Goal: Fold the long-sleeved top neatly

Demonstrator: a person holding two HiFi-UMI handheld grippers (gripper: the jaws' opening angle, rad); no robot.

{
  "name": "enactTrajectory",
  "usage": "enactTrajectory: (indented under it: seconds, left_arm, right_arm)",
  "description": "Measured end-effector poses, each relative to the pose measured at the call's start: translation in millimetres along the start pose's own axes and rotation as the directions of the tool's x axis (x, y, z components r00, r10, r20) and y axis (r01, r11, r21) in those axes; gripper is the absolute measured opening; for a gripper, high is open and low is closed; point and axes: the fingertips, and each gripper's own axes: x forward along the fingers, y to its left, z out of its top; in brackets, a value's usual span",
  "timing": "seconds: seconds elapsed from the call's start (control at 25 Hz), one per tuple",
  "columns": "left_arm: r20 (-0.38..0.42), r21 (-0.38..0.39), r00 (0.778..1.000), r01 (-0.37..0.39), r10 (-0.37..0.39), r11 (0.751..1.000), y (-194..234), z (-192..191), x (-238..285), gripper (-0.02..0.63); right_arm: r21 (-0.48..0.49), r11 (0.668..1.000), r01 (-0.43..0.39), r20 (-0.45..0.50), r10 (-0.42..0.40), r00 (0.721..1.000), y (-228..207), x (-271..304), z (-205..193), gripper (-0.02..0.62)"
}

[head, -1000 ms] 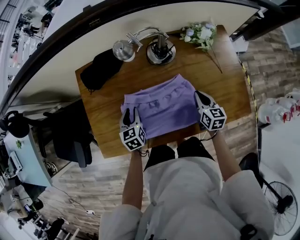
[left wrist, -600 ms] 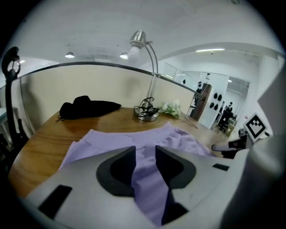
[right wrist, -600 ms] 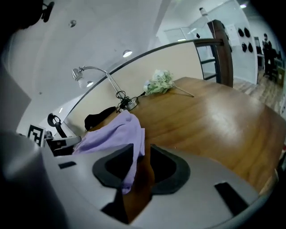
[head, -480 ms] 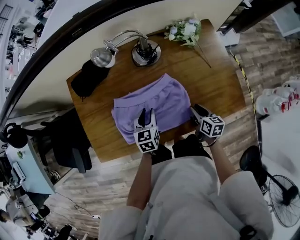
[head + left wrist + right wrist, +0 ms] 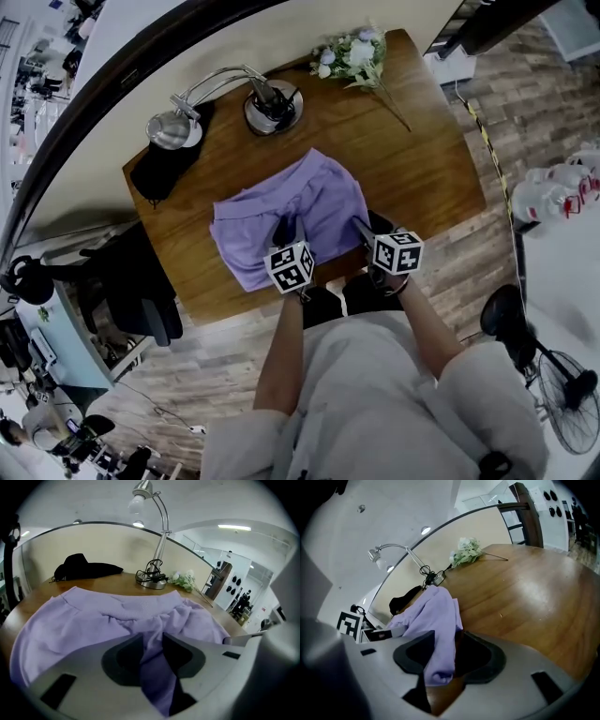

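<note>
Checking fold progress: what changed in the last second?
The left gripper slid from the purple top's left corner to its near edge, gripping cloth. The right gripper moved to the near right corner; its jaws have just been opening, cloth between them. The lamp and flowers stayed.

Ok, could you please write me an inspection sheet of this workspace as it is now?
Surface: wooden table, bare wood to the right of the garment.
Job's things: purple top, partly folded and rumpled, mid-table, its near edge at the grippers.
Clutter: desk lamp, black cloth and flower sprig along the far edge, all apart from the top.
Grippers: left gripper shut on a fold of the top. Right gripper open; its jaws have just been opening, with a corner of the top between them.
Cables: cord coiled on the lamp base.
Surroundings: black chair left of the table, floor fan at the right, plank floor.
</note>
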Motion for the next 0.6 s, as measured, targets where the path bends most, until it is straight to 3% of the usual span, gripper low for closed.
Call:
enactTrajectory:
  seconds: [0.12, 0.2, 0.24, 0.44, 0.6]
  left_arm:
    - [0.010, 0.015, 1.000, -0.023, 0.023, 1.000, 1, 0, 1, 0.140]
    - [0.010, 0.018, 1.000, -0.028, 0.028, 0.999, 1, 0, 1, 0.139]
    - [0.009, 0.016, 1.000, -0.027, 0.027, 1.000, 0, 0, 1, 0.138]
    - [-0.001, -0.013, 1.000, 0.002, -0.002, 1.000, 0, 1, 3, 0.134]
    - [-0.009, -0.027, 1.000, 0.007, -0.007, 1.000, 4, 0, 2, 0.127]
  right_arm:
    - [-0.029, 0.999, 0.019, -0.043, -0.021, 0.999, -1, 3, -3, 0.170]
    - [0.001, 1.000, -0.019, -0.081, 0.019, 0.997, 4, 6, -9, 0.057]
    - [0.026, 0.999, -0.034, -0.083, 0.036, 0.996, 6, 6, -10, 0.040]
    - [0.111, 0.990, -0.084, -0.023, 0.087, 0.996, 11, -1, -1, 0.025]
    - [0.003, 0.992, -0.125, 0.003, 0.125, 0.992, 34, -13, 10, 0.023]
